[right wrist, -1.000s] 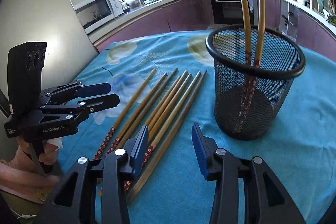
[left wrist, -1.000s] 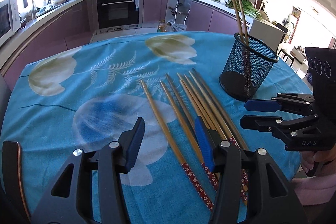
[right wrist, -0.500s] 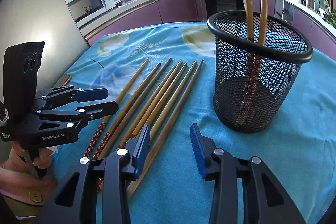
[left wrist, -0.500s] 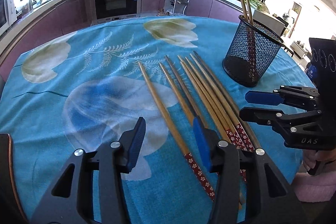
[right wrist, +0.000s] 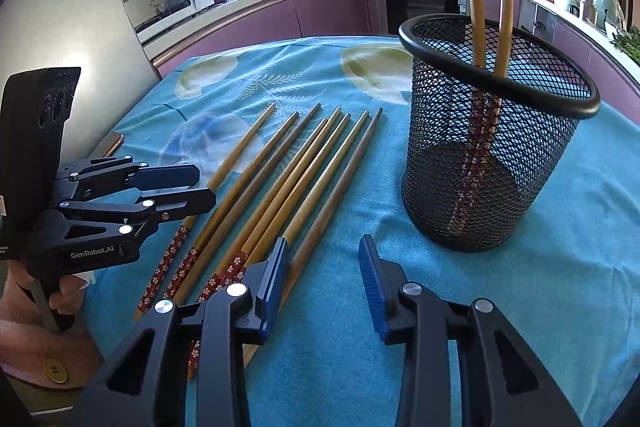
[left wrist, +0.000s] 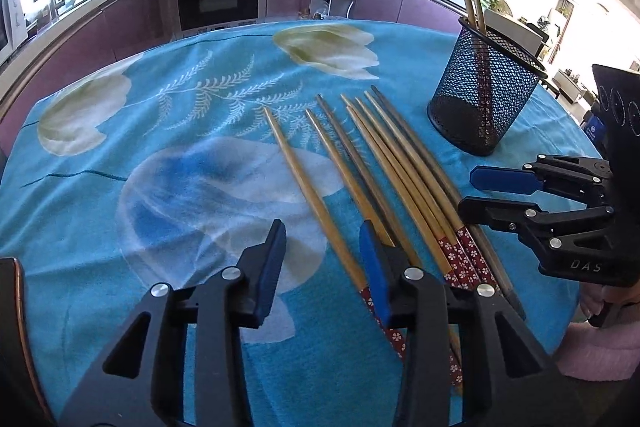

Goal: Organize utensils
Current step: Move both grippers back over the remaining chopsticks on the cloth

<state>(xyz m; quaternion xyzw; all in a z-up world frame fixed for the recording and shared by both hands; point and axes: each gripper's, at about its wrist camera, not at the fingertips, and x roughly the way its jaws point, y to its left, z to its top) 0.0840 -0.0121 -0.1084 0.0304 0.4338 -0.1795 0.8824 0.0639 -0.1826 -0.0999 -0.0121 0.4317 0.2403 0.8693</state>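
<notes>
I see seven chopsticks lying side by side on the blue worktop, and two more stand in the black mesh cup close by. My left gripper and right gripper hang just above the near ends. Both sets of jaws are closing but grasp nothing yet.

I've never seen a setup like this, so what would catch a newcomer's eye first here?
Probably the row of loose chopsticks lying side by side on the bright blue flowered tablecloth. To their right stands a black mesh holder with two chopsticks upright inside. Both handheld grippers, left gripper and right gripper, have blue-padded jaws closing on nothing.
</notes>
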